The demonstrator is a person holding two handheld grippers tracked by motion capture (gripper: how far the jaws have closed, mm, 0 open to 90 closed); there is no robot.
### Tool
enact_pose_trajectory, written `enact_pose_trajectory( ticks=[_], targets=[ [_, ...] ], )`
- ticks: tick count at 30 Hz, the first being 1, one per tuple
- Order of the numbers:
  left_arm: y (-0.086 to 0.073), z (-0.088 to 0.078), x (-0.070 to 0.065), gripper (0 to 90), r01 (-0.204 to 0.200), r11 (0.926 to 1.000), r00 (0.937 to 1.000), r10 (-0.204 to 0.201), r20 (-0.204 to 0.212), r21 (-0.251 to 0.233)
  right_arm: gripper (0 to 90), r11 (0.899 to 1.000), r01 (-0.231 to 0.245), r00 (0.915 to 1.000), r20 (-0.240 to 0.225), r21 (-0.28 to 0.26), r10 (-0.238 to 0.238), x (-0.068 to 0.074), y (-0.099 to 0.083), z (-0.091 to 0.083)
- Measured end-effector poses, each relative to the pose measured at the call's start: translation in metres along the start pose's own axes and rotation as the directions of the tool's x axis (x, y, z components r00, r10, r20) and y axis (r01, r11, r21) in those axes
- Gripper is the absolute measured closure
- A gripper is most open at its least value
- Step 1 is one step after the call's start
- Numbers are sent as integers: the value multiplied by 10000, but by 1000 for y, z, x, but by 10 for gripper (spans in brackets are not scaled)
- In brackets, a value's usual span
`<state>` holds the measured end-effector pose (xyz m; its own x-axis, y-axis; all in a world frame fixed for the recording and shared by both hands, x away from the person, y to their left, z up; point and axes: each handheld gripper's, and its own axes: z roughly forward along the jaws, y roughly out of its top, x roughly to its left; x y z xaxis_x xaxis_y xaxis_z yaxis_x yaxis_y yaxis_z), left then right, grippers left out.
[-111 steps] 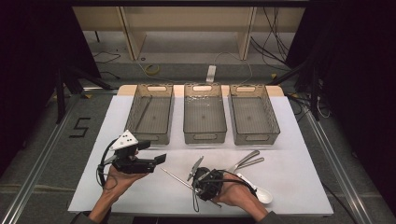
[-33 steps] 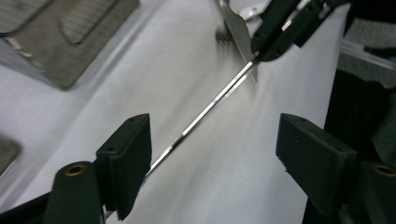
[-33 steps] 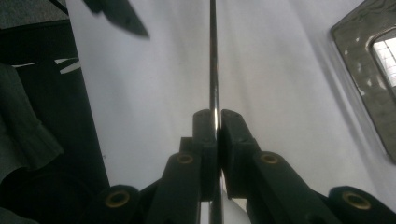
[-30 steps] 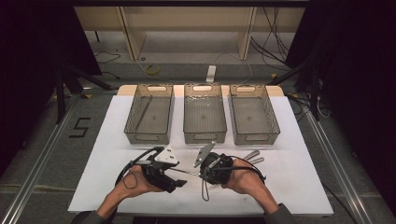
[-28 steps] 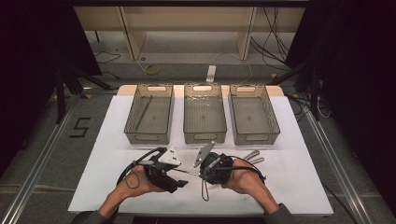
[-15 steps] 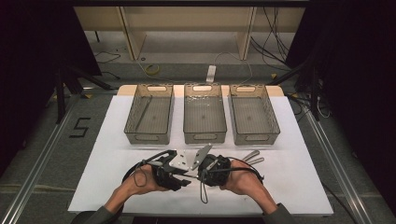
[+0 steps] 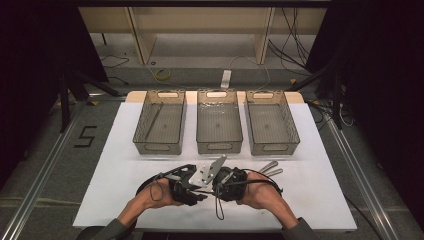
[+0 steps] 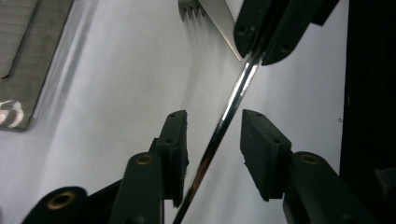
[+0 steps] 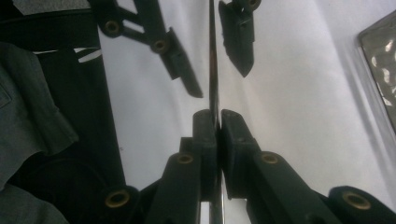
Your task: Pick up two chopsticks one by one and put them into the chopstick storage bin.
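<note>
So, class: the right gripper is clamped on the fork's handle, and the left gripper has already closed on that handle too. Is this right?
Not quite. The right gripper is indeed clamped on the fork, but the left gripper has not closed: its jaws stand open on either side of the handle, with a gap on each side. The left gripper view shows this.

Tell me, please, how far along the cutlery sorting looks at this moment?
Early on. One long utensil already lies in the left bin. The right gripper is shut on a fork, offering its handle between the left gripper's open jaws. More cutlery waits on the table.
</note>
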<state>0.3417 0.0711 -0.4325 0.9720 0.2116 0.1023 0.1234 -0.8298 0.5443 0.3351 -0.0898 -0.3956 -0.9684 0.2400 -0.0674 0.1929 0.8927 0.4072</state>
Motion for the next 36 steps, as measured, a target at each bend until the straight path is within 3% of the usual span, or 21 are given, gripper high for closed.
enact_pose_trajectory(
  ticks=[4, 10, 15, 16, 18, 22, 25, 28, 31, 32, 33, 36],
  targets=[
    [1, 6, 0, 611, -73, 10000, 9999, 73, 80, 11, 860, 10000, -26, 10000, -52, -16, 26, 0, -1, 0],
    [3, 5, -1, 755, -302, 9995, 9995, 302, 134, 8, 860, 10000, 33, 9999, -95, -68, -33, -1, -2, -2],
    [5, 2, -2, 793, -861, 9962, 9961, 857, 210, 159, 858, 9999, 77, 9995, -297, -127, -81, -1, -3, -5],
    [6, 0, -3, 801, -1120, 9931, 9932, 1108, 348, 345, 857, 9996, 200, 9989, -424, -220, -210, -2, -4, -4],
    [7, -1, -5, 820, -1234, 9915, 9910, 1209, 579, 415, 847, 9992, 253, 9975, -647, -310, -272, -4, -6, -4],
    [8, -2, -6, 850, -1196, 9911, 9906, 1152, 736, 579, 774, 9985, 55, 9980, -628, -548, -90, -7, -7, -7],
    [4, -4, -3, 851, -1031, 9910, 9920, 962, 824, 854, 590, 9975, -67, 9998, -168, -701, 55, -8, -7, -12],
    [4, -5, 0, 851, -731, 9943, 9948, 672, 766, 778, 521, 9913, -461, 9989, 39, -1231, 469, -14, -10, -22],
    [2, -6, 6, 851, -49, 9965, 9990, 10, 458, 833, 453, 9793, -680, 9967, 315, -1908, 753, -19, -14, -29],
    [2, -6, 6, 851, -49, 9965, 9990, 10, 458, 833, 453, 9793, -680, 9967, 315, -1908, 753, -19, -14, -29],
    [0, -7, 11, 851, 271, 9946, 9992, -300, 277, 1001, 431, 9639, -925, 9925, 540, -2498, 1093, -23, -16, -36],
    [-2, -10, 17, 851, 806, 9910, 9967, -816, 49, 1070, 412, 9393, -1247, 9836, 842, -3197, 1593, -26, -20, -45]
  ],
)
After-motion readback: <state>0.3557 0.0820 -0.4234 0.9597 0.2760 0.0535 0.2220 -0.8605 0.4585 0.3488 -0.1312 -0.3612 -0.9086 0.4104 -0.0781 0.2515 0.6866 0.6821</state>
